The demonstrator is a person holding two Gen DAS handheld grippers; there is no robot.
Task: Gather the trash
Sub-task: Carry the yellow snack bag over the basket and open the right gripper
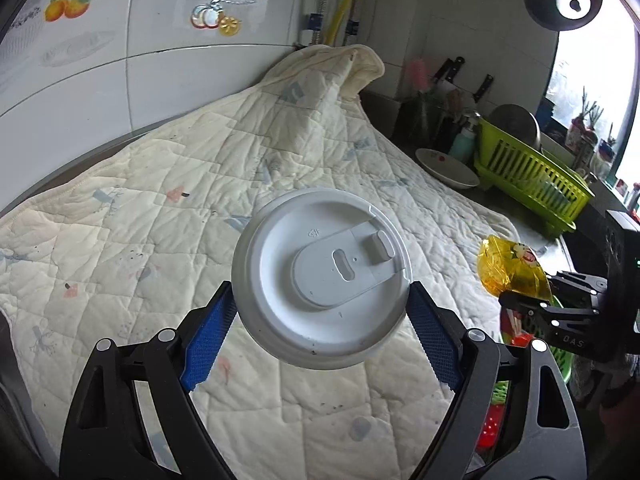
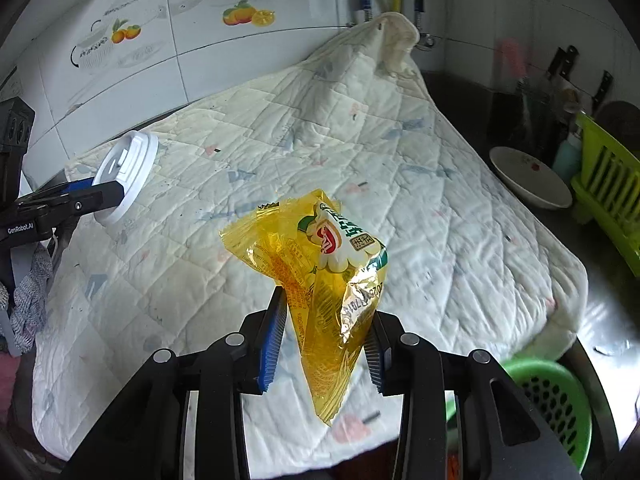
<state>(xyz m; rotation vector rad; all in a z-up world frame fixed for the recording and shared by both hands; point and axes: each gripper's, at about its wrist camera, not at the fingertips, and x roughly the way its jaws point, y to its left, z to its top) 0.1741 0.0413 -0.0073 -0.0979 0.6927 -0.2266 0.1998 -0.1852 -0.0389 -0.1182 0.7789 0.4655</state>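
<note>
1. The left gripper [image 1: 320, 308] is holding a white paper cup with a plastic lid [image 1: 322, 284]; its jaws are standing wide, the ribbed blue pads [image 1: 210, 340] pressing on opposite sides of the cup just under the lid rim. The lid is round, matte, with a raised oval panel and a folded sip tab.
2. The right gripper [image 2: 326, 334] is pinching a crumpled yellow snack wrapper [image 2: 320, 280]; the jaws are standing narrow, gripping the translucent, glossy film at its lower part, with the printed upper part fanning out above the pads.
3. Both items are hanging in the air above a cream quilted cloth [image 2: 400, 184], stitched in squares, lightly speckled, which is covering the counter [image 2: 624, 320].
4. A green perforated plastic basket [image 2: 560, 400] is sitting below the counter's edge at lower right in the right wrist view.
5. Beyond the cloth a shallow white ceramic bowl [image 1: 446, 168] is lying beside a lime-green slatted dish rack [image 1: 532, 176].
</note>
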